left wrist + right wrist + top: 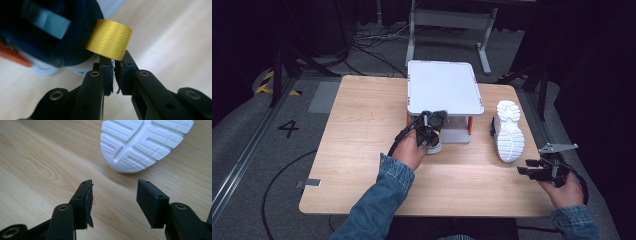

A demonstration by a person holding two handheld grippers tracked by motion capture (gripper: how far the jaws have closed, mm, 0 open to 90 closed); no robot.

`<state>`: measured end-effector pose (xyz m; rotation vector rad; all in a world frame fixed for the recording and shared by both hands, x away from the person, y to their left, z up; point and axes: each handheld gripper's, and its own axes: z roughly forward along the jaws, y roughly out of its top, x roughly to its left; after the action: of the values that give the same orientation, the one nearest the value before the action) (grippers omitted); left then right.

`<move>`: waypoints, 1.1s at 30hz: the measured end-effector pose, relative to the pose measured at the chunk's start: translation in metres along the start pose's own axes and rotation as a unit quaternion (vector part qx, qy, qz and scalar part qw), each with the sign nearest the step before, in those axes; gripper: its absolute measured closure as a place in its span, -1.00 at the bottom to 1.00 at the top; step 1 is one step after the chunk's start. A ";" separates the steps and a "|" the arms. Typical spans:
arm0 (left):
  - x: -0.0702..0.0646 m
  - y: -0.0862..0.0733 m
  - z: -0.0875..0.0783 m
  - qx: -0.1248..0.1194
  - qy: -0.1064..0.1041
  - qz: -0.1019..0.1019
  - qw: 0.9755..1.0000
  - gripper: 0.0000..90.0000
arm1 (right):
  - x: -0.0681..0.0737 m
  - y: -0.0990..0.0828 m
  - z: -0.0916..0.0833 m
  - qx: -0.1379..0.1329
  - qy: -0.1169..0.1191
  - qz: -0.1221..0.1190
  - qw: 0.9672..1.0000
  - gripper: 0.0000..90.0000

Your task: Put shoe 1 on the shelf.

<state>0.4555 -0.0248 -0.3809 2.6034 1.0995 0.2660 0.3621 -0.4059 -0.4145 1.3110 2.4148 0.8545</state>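
A dark blue shoe (62, 37) with a white sole carries a yellow heel loop (110, 40). My left gripper (114, 59) has its jaws pinched together on the lower edge of that loop. In the high view the left gripper (430, 127) sits on this shoe (435, 146) at the front of a white shelf (444, 87). A second shoe (509, 131) lies on its side at the right, white sole (145, 142) showing. My right gripper (532, 171) (113, 185) hovers over the bare table just short of that sole, open, nothing between its jaws.
The white shelf stands on red legs at the back middle of the wooden table (357, 165). Cables and a metal frame (447, 22) lie on the floor behind the table. The table's right edge runs close to my right hand.
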 end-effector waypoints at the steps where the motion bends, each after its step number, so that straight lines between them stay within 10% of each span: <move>1: -0.002 0.000 0.002 -0.005 0.016 0.006 1.000 0.80 | 0.000 -0.001 0.000 0.003 -0.001 0.002 1.000 0.05; 8: 0.007 -0.001 0.016 -0.041 0.063 0.014 0.997 0.78 | 0.002 -0.006 -0.001 0.006 -0.002 0.003 1.000 0.06; 16: 0.016 -0.003 0.026 -0.103 0.111 0.038 0.988 0.51 | 0.002 -0.009 -0.001 0.011 -0.002 0.003 1.000 0.07; 23: 0.020 -0.008 0.009 -0.074 0.032 -0.006 0.997 0.31 | 0.002 -0.004 0.003 0.012 0.001 0.000 1.000 0.06; 33: 0.028 -0.039 -0.045 -0.063 -0.029 -0.035 0.997 0.02 | 0.002 0.018 0.008 0.000 0.005 -0.010 1.000 -0.02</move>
<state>0.4357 0.0304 -0.3510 2.4411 1.1147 0.2352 0.3772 -0.3936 -0.4096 1.2843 2.4298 0.8578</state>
